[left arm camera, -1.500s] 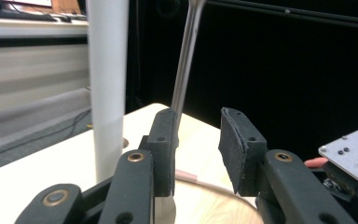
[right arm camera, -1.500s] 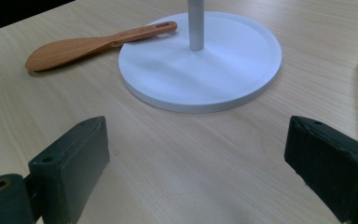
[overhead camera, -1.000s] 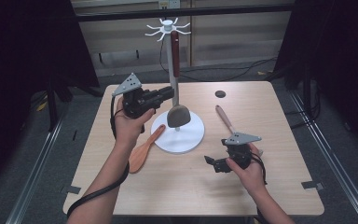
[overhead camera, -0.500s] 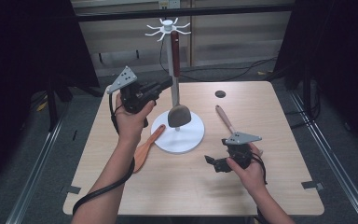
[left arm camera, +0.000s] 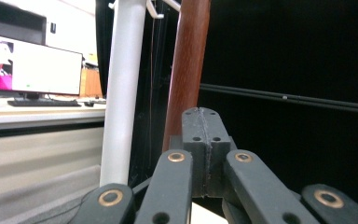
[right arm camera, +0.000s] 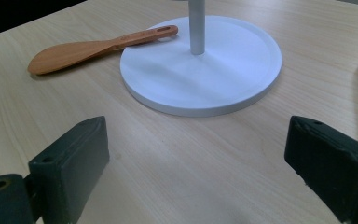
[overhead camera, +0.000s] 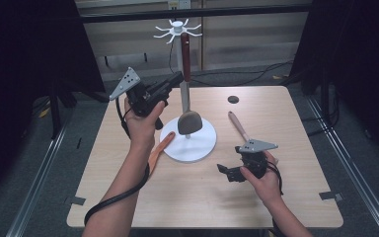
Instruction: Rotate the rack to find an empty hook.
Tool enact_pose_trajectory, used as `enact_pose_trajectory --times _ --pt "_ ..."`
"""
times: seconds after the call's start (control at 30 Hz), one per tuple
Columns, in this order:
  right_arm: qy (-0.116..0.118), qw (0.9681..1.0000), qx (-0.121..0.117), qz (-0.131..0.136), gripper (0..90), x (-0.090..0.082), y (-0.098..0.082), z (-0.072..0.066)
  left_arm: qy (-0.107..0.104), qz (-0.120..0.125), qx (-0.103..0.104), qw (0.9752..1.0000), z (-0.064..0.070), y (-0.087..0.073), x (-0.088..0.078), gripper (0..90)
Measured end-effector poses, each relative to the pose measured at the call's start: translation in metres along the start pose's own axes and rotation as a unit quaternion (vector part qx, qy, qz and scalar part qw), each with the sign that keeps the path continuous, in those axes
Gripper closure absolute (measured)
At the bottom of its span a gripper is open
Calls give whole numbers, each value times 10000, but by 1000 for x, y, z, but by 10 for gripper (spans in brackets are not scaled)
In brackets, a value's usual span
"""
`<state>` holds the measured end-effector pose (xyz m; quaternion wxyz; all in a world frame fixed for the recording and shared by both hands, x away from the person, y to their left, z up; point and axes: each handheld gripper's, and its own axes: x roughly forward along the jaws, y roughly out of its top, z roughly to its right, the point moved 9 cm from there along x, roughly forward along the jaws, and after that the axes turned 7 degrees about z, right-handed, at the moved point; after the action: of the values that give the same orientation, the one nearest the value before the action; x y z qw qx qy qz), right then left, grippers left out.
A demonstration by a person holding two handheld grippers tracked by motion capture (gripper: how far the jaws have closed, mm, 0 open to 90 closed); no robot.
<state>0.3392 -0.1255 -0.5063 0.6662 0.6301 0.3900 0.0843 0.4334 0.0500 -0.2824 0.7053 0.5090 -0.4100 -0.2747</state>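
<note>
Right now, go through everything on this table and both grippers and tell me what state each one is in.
Left gripper: shut, raised beside the hanging spatula's handle.
Right gripper: open, low over the table.
Hanging spatula: hung upright on the stand.
Stand: upright, white base flat on the table.
Orange spatula: lying flat, its handle end on the stand's base.
Pale spatula: lying flat on the table.

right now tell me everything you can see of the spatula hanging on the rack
The hanging spatula has a dark reddish-brown, wood-looking handle and a grey-brown blade. It hangs upright, blade down, from a hook at the top of the white rack, close alongside the pole, the blade just above the round base. The left tool, jaws shut, sits close by the handle; whether they touch is unclear.
</note>
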Motion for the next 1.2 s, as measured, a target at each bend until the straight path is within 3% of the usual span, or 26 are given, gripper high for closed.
enact_pose_trajectory --times 0.07,0.37,0.63,1.2 --pt "-2 10000 3 -1 60 0 0 0 -58 69 -17 10000 1 2 1 900" --pt "-5 10000 19 0 60 -1 0 1 68 398 52 9992 2 14 4 900" --pt "7 10000 11 10 60 0 1 0 58 796 68 9968 1 31 4 900" --pt "31 10000 19 -4 60 0 0 -1 79 1015 77 9948 0 52 10 900"
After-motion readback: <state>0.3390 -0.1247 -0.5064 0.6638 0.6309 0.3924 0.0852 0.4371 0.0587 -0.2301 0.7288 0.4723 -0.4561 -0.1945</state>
